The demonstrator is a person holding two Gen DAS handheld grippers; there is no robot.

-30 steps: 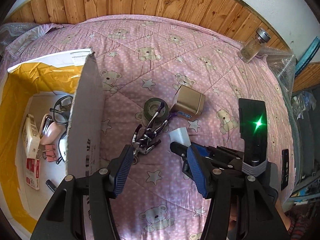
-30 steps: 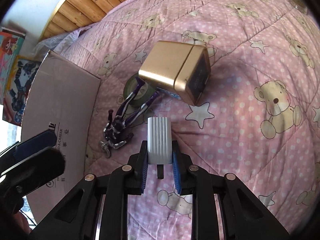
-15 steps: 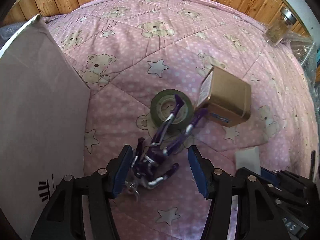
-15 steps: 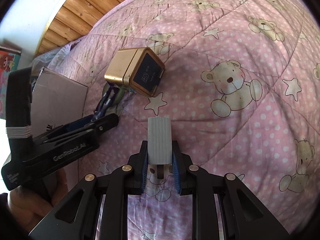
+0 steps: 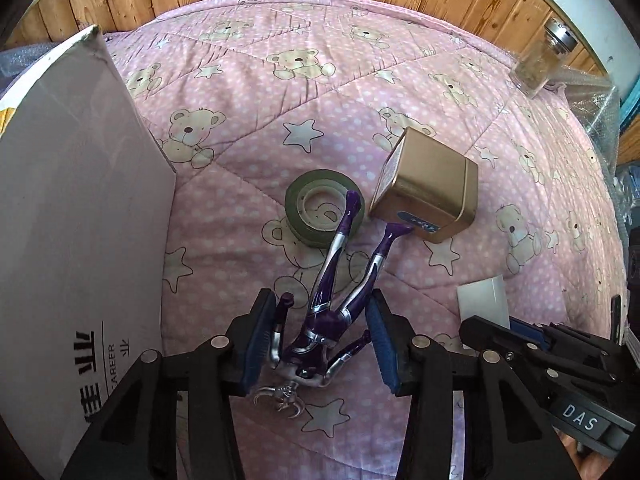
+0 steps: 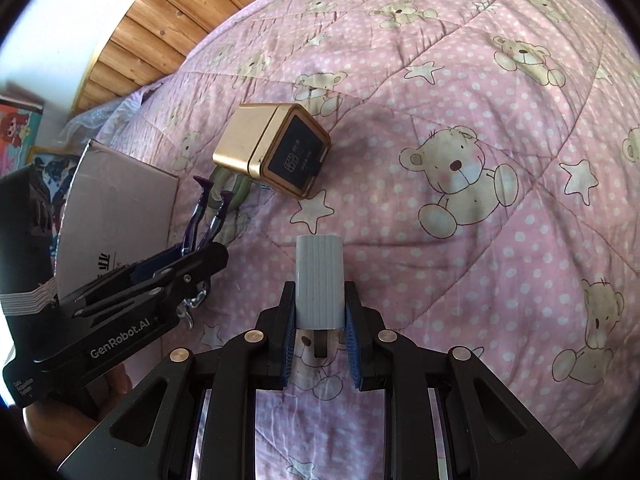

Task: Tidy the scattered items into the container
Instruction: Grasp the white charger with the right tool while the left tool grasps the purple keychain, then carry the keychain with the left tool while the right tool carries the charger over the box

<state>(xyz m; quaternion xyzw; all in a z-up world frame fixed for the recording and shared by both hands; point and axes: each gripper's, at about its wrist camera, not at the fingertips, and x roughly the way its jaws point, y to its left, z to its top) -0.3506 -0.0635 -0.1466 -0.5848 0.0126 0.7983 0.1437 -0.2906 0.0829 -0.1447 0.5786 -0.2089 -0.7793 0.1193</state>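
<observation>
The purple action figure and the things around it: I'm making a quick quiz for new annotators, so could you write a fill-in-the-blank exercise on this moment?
1. The left gripper has its jaws open on either side of the purple ____.
2. The right gripper is shut on a ribbed ____ block.
3. One leg of the figure lies over the roll of ____.
4. The gold tin lies on a ____ quilt printed with bears and stars.

Missing words: figure; grey; tape; pink

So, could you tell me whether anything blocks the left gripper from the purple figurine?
Nothing visible does: the left gripper has its open jaws on either side of the purple and silver figurine, whose legs rest on the green tape roll.
</observation>
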